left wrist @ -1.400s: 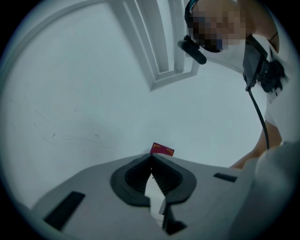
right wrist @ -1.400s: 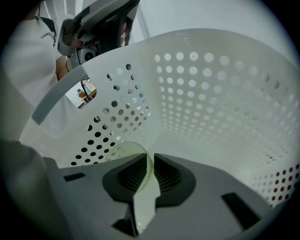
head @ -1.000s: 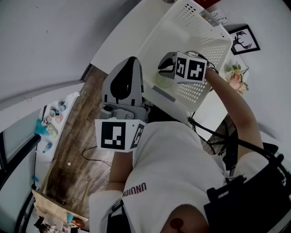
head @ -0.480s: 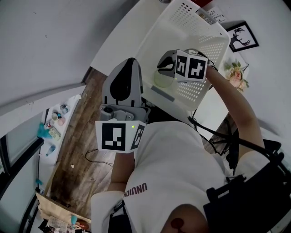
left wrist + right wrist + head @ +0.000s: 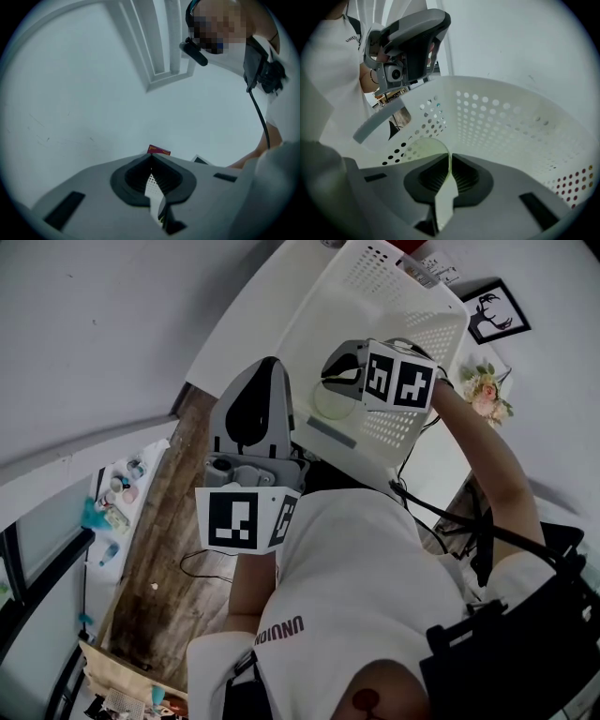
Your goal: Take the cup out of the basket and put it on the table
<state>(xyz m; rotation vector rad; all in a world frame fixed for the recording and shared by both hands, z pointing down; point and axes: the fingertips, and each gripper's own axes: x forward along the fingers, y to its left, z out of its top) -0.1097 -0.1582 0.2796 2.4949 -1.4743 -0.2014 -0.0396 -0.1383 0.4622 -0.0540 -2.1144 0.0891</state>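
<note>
A pale green see-through cup point(image 5: 332, 401) hangs inside the white perforated basket point(image 5: 375, 296) on the white table point(image 5: 253, 315). My right gripper point(image 5: 330, 388) reaches down into the basket and is shut on the cup's thin rim point(image 5: 424, 149). Its jaws have just been closing, and the cup wall is pinched between the ribbed pads point(image 5: 464, 176). The basket's dotted wall point(image 5: 511, 122) curves behind the cup. My left gripper point(image 5: 270, 369) is held level in front of my chest, outside the basket. Its jaws point(image 5: 151, 159) meet at the tips and hold nothing.
A framed deer picture point(image 5: 497, 320) and a bunch of flowers point(image 5: 486, 390) stand beyond the basket at the right. Left of the table is wooden floor point(image 5: 159, 549) with a shelf of small items point(image 5: 117, 488). A red box point(image 5: 158, 150) shows past the left gripper.
My right gripper has risen a little with the cup pinched in it, so the cup sits higher in the basket. The left gripper has stayed put.
</note>
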